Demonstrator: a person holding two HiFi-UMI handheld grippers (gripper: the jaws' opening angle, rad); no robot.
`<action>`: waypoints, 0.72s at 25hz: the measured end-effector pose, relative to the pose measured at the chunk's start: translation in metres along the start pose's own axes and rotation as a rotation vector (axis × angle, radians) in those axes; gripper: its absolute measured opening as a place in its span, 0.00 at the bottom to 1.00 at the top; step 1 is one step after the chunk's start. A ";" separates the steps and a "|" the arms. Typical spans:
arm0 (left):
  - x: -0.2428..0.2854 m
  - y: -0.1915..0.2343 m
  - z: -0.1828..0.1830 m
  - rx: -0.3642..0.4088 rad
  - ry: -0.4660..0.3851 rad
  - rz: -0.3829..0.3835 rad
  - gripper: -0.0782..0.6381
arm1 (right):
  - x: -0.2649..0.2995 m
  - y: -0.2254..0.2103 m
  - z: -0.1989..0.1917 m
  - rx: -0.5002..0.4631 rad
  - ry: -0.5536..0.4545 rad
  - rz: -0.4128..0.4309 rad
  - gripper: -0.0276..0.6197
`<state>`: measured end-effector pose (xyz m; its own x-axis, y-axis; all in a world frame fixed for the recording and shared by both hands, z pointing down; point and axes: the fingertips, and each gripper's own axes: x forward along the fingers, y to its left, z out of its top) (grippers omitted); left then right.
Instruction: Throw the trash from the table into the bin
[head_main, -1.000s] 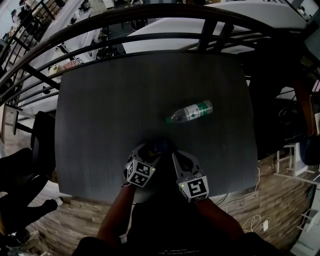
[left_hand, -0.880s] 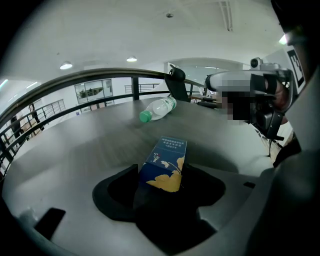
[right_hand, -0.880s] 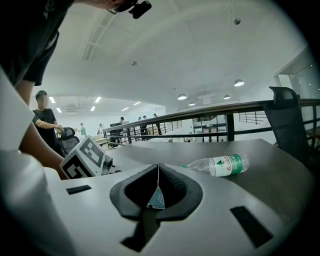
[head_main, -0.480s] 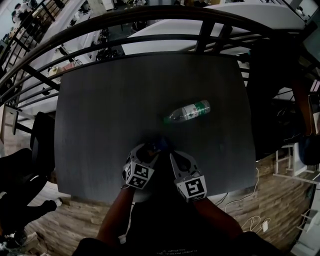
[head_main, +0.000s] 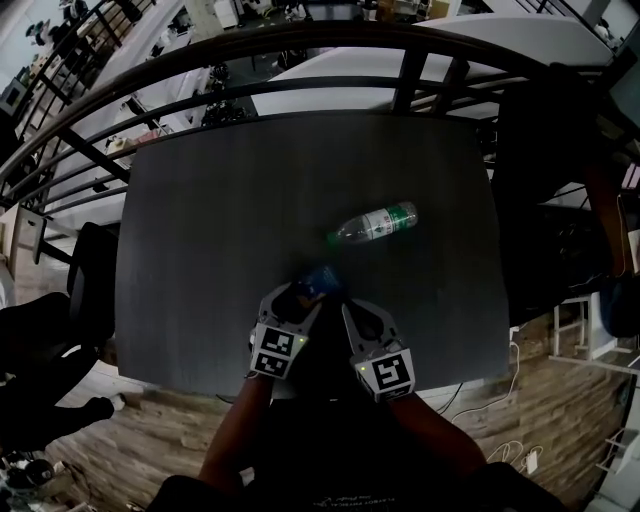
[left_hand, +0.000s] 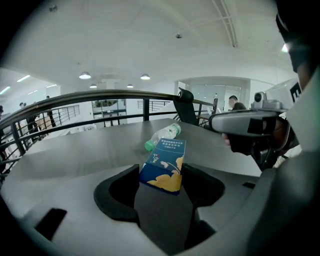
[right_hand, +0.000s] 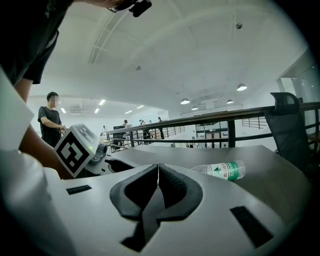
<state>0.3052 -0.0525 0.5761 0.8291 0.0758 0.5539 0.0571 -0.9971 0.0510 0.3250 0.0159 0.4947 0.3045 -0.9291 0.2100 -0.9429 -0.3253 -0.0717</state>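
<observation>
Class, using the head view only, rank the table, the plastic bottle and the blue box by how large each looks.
Largest to smallest:
1. table
2. plastic bottle
3. blue box, only partly visible, so its place is less sure.

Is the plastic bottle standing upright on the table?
No, the bottle lies on its side on the table.

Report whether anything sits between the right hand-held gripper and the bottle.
Nothing visible does. Only bare table lies between the right hand-held gripper and the bottle, which lies on its side.
</observation>
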 end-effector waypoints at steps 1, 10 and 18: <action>-0.003 -0.002 0.006 -0.004 -0.017 0.005 0.51 | -0.002 0.000 0.002 -0.003 -0.004 0.004 0.08; -0.039 -0.022 0.062 0.039 -0.143 0.085 0.51 | -0.024 -0.002 0.028 -0.034 -0.061 0.027 0.08; -0.085 -0.029 0.087 -0.004 -0.263 0.195 0.51 | -0.041 0.007 0.037 -0.067 -0.075 0.088 0.08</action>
<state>0.2816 -0.0306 0.4550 0.9393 -0.1228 0.3203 -0.1191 -0.9924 -0.0313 0.3112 0.0449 0.4492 0.2274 -0.9648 0.1324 -0.9725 -0.2320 -0.0204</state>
